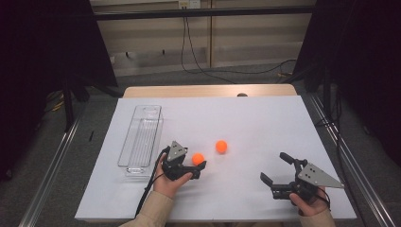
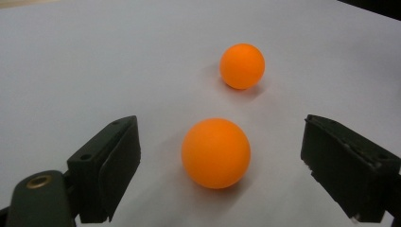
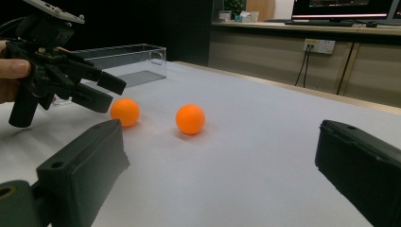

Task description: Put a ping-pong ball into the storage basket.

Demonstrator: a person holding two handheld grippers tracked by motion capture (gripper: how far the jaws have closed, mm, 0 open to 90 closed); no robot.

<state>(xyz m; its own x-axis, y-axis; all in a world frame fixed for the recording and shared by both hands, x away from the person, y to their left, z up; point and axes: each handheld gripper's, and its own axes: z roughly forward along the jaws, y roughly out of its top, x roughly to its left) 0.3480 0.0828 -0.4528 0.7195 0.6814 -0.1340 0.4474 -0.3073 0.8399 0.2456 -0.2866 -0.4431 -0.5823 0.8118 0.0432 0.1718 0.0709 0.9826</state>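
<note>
left gripper [image 2: 222,161] jaws apart around the near orange ball [image 2: 216,152], pads clear of it; right gripper [image 1: 275,171] wide apart

You have no text, label, brand, number or sign here that can be read. The monitor [image 3: 343,9] at the back of the right gripper view shows a lit screen, but its lines are too small and blurred for you to make out.

Bare table [image 1: 265,123] around both orange balls [image 1: 198,159]; clear bin [image 1: 140,137] probably the lone obstacle, at left.
</note>
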